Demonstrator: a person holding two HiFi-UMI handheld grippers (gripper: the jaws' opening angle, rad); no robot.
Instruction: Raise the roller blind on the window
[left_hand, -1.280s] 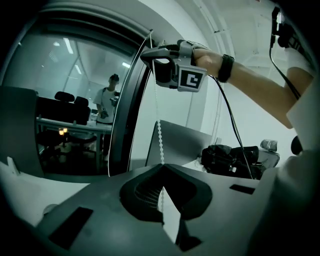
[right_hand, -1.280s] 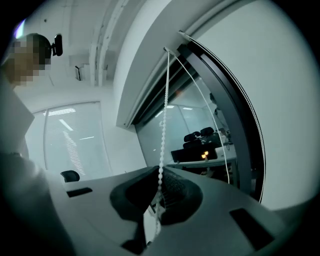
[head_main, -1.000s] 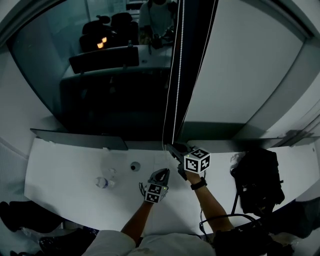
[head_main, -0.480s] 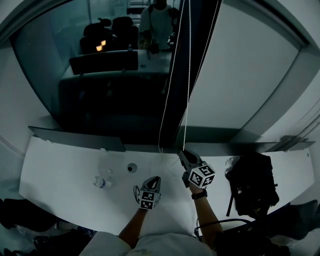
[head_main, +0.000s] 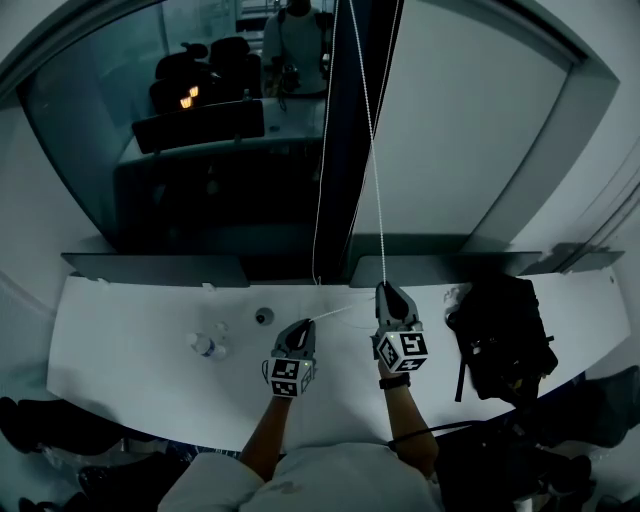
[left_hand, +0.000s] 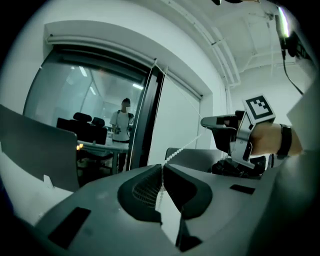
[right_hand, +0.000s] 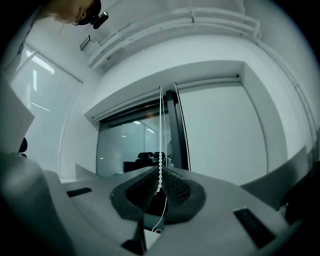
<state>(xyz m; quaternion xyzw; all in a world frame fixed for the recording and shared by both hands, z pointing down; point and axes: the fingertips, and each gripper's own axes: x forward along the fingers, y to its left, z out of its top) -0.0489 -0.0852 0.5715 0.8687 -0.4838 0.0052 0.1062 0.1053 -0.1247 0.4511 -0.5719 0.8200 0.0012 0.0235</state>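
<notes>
Head view: the left gripper (head_main: 302, 325) and the right gripper (head_main: 387, 288) are held over a white desk (head_main: 130, 370) in front of the window (head_main: 150, 150). The bead chain (head_main: 379, 220) of the blind is seen running down from the top of the picture, beside the dark window frame, into the tip of the right gripper. A second strand hangs left of the frame and is led across to the tip of the left gripper. A black backpack (head_main: 505, 335) is seen on the desk to the right, a bottle (head_main: 205, 347) to the left. A person (head_main: 295, 30) is seen behind the glass.

Left gripper view: the left gripper (left_hand: 162, 167) is pressed together, with the bead chain (left_hand: 185, 147) pinched at the tips. From there the chain is stretched up and to the right, towards the right gripper (left_hand: 205, 121), which is held in a hand (left_hand: 270, 140). The person (left_hand: 122, 122) is seen beyond the glass.

Right gripper view: the right gripper (right_hand: 159, 170) is likewise pressed together on the bead chain (right_hand: 160, 130), which is drawn straight up along the window frame. A thin slack end is seen below the jaws. A pale panel (right_hand: 220, 135) fills the opening right of the frame; whether it is blind fabric cannot be told.
</notes>
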